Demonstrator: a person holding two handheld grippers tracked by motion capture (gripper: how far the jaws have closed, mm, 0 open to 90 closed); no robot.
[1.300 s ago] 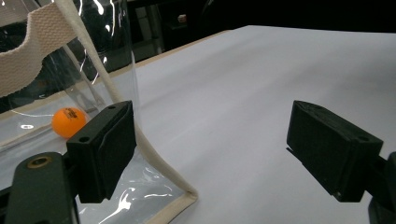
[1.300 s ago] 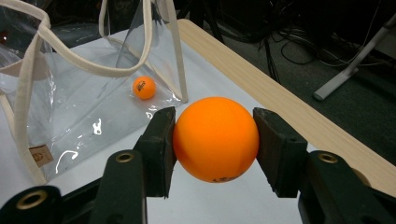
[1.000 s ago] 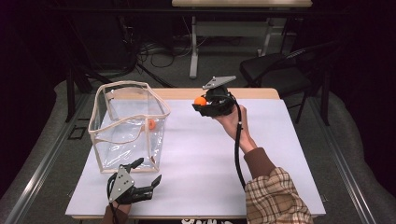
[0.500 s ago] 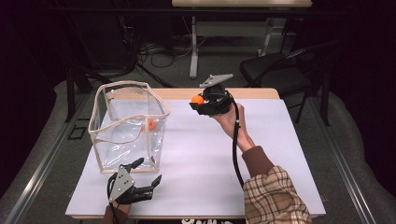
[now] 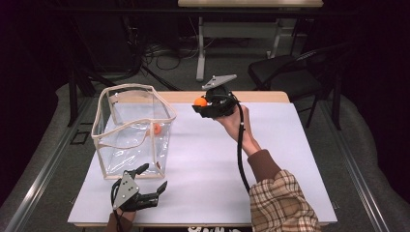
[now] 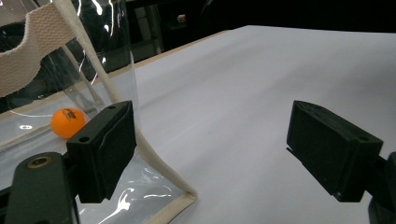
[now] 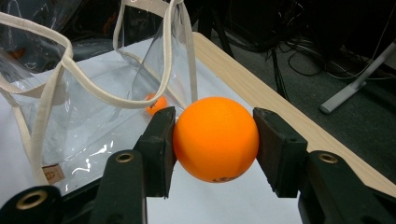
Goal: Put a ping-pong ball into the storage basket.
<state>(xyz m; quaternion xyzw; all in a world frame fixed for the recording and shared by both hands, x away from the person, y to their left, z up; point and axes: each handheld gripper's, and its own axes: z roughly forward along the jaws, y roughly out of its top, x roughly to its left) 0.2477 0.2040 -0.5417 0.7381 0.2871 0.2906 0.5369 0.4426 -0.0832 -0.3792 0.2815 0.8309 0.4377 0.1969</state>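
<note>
The person's left hand is cut off by the high view's bottom edge, and glare on the clear bag blurs the second orange ball lying inside it; the left gripper, jaws wide apart and empty, rests at the bag's 6 o'clock by its near corner. The right gripper, raised above the table at the bag's 2 o'clock, has its jaws clamped on an orange ball, touching both its sides.

1 orange ball is held above the table, pinched between 2 black jaws, to the right of the bag. The clear plastic bag with beige trim and straps stands upright and open on the white table, and 1 more orange ball lies inside on its bottom
</note>
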